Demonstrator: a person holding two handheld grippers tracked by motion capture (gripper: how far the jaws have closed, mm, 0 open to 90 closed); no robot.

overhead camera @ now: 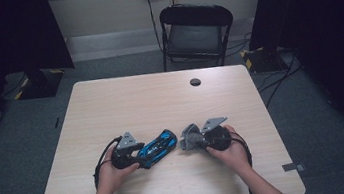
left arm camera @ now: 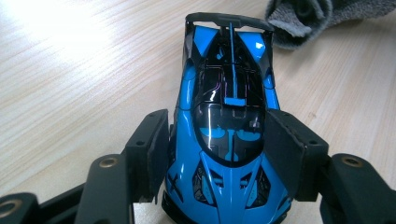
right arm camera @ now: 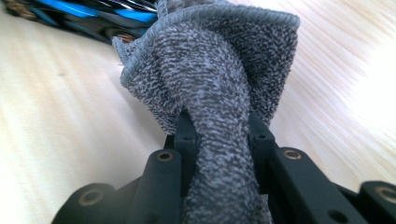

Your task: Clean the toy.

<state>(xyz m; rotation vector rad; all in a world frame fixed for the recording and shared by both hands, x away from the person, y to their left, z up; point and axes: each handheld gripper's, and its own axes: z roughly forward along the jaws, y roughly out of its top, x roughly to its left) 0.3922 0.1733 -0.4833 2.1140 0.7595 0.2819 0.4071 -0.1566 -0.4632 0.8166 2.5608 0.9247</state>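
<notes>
Item: toy car [overhead camera: 157, 148], blue and black, on the tabletop [overhead camera: 161, 103] at about 6 o'clock from its middle. My left tool [overhead camera: 140, 156] clamps it by the flanks near the nose, tail pointing toward 1 o'clock.

Item: grey cloth [overhead camera: 191, 137], bunched, pinched tight in my right tool [overhead camera: 197, 140], just off the car's tail at 3 o'clock, not touching it as far as I can see.

Status, as I judge it: car secured, cloth in hand; the wiping itself is not yet begun.
</notes>
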